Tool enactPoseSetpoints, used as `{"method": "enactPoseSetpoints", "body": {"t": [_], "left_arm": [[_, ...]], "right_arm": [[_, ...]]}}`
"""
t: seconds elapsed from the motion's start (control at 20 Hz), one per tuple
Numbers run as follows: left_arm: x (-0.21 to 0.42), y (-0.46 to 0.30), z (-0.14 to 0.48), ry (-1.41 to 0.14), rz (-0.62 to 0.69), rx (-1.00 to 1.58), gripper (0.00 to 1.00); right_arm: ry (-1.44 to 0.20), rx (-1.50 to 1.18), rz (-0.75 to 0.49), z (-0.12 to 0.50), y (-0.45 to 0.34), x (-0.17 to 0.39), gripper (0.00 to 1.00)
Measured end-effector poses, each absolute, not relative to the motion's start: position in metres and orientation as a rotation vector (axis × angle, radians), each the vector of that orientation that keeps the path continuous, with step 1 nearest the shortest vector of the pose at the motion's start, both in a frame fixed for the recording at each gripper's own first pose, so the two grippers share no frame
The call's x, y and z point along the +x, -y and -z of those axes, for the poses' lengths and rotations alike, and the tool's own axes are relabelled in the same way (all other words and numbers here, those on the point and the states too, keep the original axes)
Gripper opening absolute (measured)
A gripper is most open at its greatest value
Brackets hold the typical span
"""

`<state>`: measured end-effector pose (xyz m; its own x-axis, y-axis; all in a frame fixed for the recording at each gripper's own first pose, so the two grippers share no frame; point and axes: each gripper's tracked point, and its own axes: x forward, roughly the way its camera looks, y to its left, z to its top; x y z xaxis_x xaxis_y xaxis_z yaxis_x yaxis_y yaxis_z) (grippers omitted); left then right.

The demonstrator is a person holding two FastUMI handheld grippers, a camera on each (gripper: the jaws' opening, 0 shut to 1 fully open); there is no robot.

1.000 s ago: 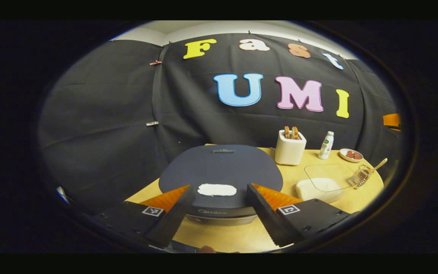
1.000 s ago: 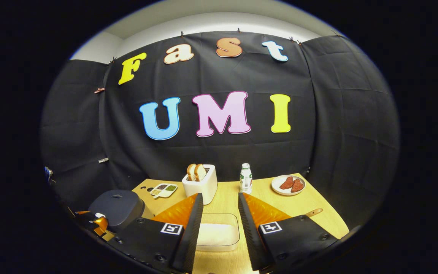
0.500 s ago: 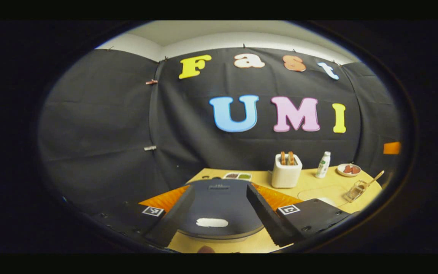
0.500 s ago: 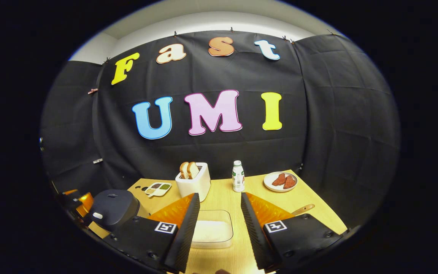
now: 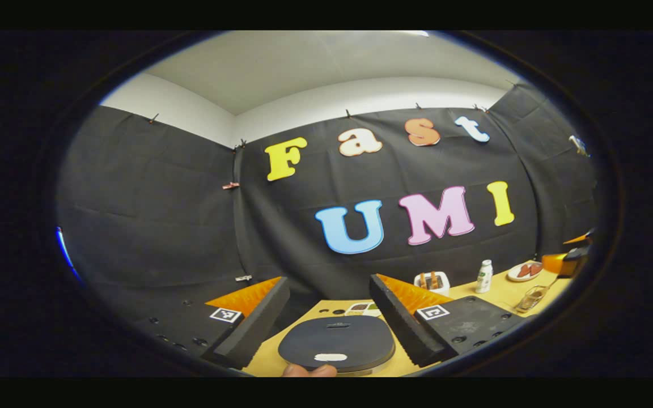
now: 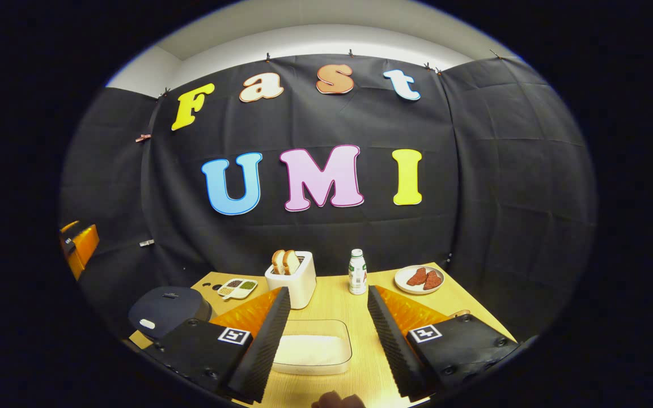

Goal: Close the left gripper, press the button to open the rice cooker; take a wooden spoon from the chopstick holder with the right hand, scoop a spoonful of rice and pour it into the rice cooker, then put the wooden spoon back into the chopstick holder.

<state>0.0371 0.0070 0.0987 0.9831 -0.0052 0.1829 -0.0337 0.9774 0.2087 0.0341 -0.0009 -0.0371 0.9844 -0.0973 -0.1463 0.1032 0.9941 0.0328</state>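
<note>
In the left gripper view, the left hand-held gripper (image 5: 329,309) sits at six o'clock with its two fingers spread wide apart, gripping nothing. A fingertip of the person's hand (image 5: 308,370) shows at the bottom edge. Just beyond, between the fingers, lies the dark round rice cooker (image 5: 336,350), lid down, its small white oval button (image 5: 330,357) at the near rim; the fingers are clear of it. The cooker stands on the light wooden bench (image 5: 502,292). Behind it lies a white divided dish of grains (image 5: 363,308). Toward three o'clock stand a white toaster with bread slices (image 5: 432,281), a small white bottle (image 5: 483,276), a white plate of red meat pieces (image 5: 525,271), and a clear chopstick holder (image 5: 532,298) with a wooden spoon handle (image 5: 551,280) sticking out.

In the right gripper view, the right hand-held gripper (image 6: 328,331) also has its fingers wide apart and empty. Between them on the bench rests a clear rectangular container of white rice (image 6: 310,351). The rice cooker is at eight o'clock, and the left gripper's body hangs at nine o'clock, well above the cooker.
</note>
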Motion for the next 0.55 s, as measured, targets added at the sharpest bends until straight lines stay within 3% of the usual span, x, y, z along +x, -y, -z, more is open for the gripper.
{"method": "enactPoseSetpoints", "body": {"t": [0.25,0.5,0.55], "left_arm": [[0.026,-0.002,-0.078,0.144,0.034,0.17,0.96],[0.019,-0.02,-0.067,0.104,-0.029,0.189,0.99],[0.017,-0.024,-0.073,0.125,-0.056,0.208,0.94]], "right_arm": [[-0.069,0.024,0.13,0.026,0.002,0.026,0.91],[-0.07,0.018,0.143,0.03,0.005,0.014,0.92],[-0.064,0.021,0.137,0.029,0.005,0.012,0.92]]}}
